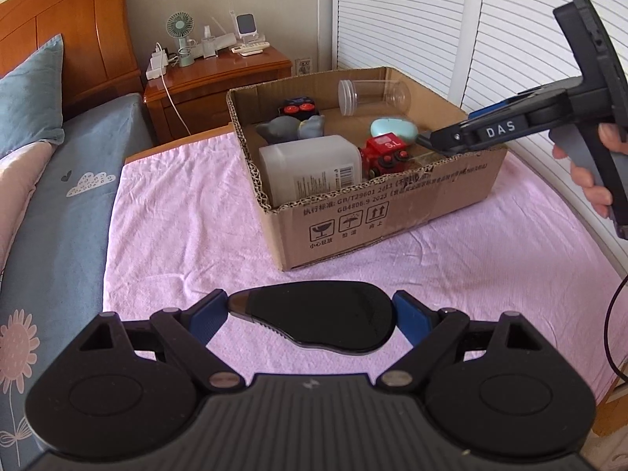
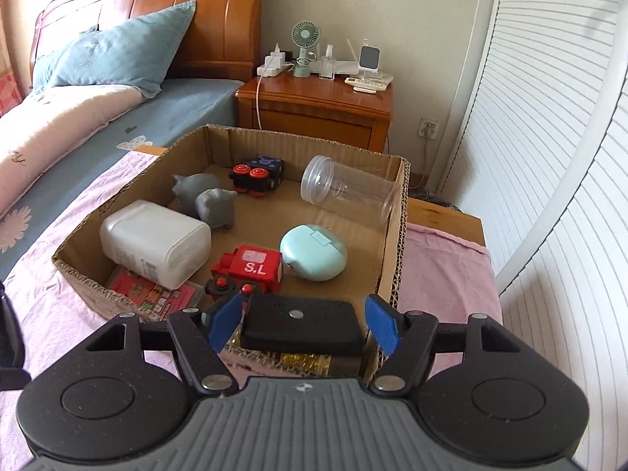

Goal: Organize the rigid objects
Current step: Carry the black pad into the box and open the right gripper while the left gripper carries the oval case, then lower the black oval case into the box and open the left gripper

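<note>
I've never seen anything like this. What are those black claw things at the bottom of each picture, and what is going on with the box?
No robot here: a person holds a trigger-operated gripper in each hand, and each picture comes from a camera on one gripper, looking along its blue fingers. The left gripper has a flat black oval object between its fingers above the pink cloth; whether they press it is unclear. The right gripper is open, its fingers either side of a black power bank at the near edge of the cardboard box. Inside lie a white jug, a red toy train, a mint case, a clear jar and grey animal figures.
</note>
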